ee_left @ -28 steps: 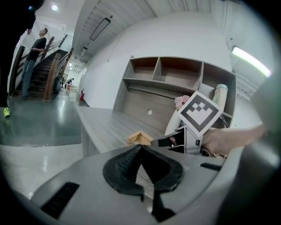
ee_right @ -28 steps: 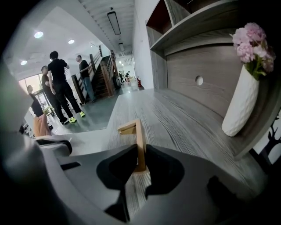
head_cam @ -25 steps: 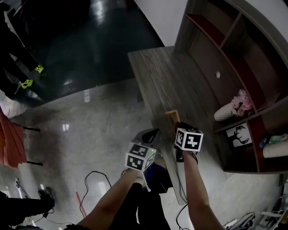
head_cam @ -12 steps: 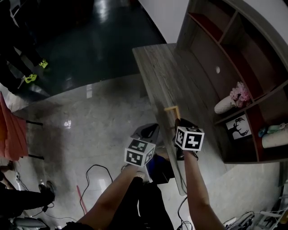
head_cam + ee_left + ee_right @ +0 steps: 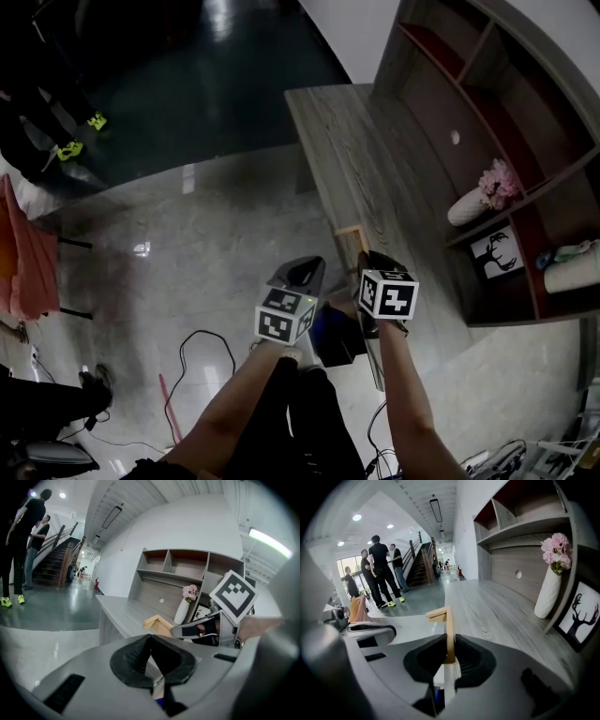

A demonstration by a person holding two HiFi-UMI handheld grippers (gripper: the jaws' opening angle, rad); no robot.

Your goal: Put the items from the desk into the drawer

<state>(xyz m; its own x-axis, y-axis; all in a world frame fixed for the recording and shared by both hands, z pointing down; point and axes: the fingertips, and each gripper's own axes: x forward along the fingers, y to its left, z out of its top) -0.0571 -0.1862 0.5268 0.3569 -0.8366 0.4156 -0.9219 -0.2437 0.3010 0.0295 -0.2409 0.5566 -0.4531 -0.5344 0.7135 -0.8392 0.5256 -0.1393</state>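
A light wooden drawer (image 5: 351, 231) stands out from the front edge of the grey wood desk (image 5: 356, 150). My right gripper (image 5: 364, 261) is shut on the drawer's thin upright board (image 5: 449, 625), which runs straight between the pads of that gripper (image 5: 449, 644). My left gripper (image 5: 314, 267) hangs just left of it, off the desk edge and over the floor. Its jaws (image 5: 150, 639) are shut with nothing between them. The drawer's corner (image 5: 157, 623) and the right gripper (image 5: 206, 630) show ahead in the left gripper view.
A shelf unit (image 5: 525, 122) stands at the back of the desk, holding a white vase of pink flowers (image 5: 478, 202) and a deer picture (image 5: 495, 255). A black cable (image 5: 197, 366) lies on the shiny floor. Several people (image 5: 379, 569) stand far off.
Both grippers have drawn back from the desk toward me, the right one with the drawer's board in it. The drawer stands further out of the desk edge.
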